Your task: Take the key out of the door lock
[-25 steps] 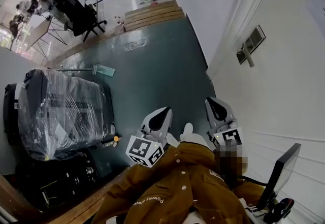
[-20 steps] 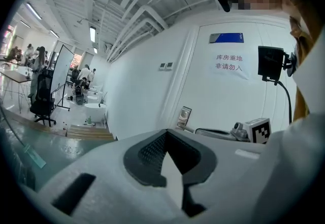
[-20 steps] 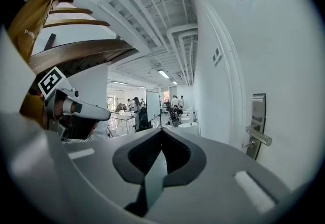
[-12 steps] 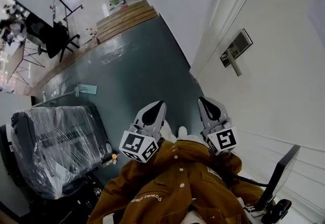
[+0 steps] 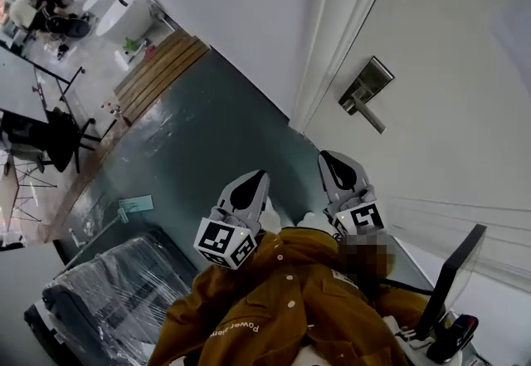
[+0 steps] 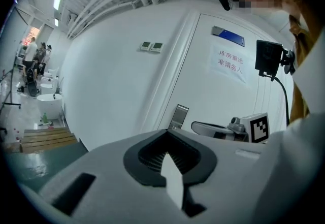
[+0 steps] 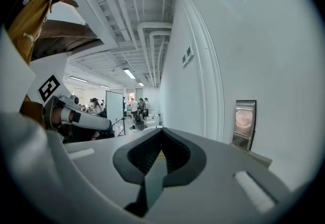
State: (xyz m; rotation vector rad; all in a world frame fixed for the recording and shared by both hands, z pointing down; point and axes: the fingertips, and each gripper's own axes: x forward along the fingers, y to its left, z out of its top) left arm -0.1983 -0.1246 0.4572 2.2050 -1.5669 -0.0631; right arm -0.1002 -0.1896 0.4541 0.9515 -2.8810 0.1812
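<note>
The left gripper (image 5: 258, 179) and right gripper (image 5: 331, 160), both closed and empty, sit below the lock plate (image 5: 366, 88), where the unseen key, likely light and rigid, wants pinching by its head.

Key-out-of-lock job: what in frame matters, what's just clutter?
Job:
door
lock plate with its handle
left gripper, shut, empty
right gripper, shut, empty
key: too small to make out

Clutter:
plastic-wrapped furniture
wooden steps
white tub
</note>
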